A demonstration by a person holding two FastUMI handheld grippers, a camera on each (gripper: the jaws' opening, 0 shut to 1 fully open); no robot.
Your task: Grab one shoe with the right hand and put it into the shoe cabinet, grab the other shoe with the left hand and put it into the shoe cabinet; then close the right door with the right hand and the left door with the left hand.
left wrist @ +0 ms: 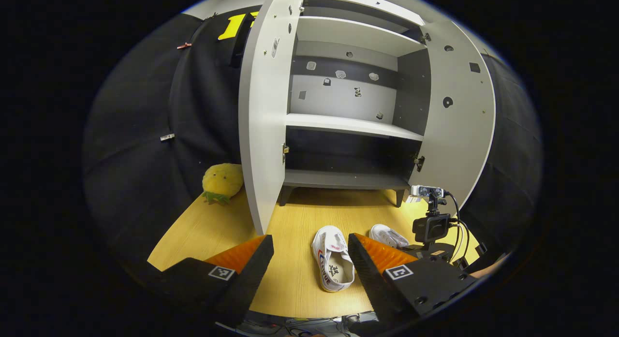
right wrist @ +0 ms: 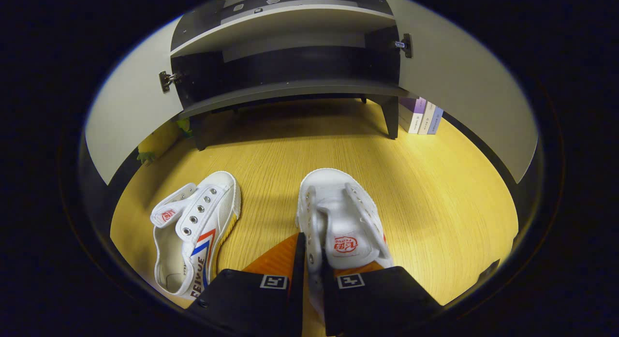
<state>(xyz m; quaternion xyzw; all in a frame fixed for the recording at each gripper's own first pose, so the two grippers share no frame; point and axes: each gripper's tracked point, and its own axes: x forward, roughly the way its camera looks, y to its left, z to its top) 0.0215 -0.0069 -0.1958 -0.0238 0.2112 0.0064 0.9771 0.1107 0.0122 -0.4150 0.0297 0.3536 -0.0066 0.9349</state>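
In the right gripper view the right gripper (right wrist: 310, 259) is pinched closed on the side wall of a white canvas sneaker (right wrist: 341, 216), one finger inside the shoe's opening and the other outside, at the heel end nearest the camera. That shoe's long axis runs straight away from the gripper, toe pointing at the open shoe cabinet (right wrist: 290, 88) beyond, so the coming move looks like a lift and a forward carry onto the dark bottom shelf (the doors stand wide on both sides). The shoe is laceless, with metal eyelets and a red logo on the tongue. The second sneaker (left wrist: 332, 259), with a red-and-blue side stripe, lies on the wooden floor (left wrist: 295, 279) just ahead of the left gripper (left wrist: 309, 245), whose fingers are spread and empty, nearer its right finger.
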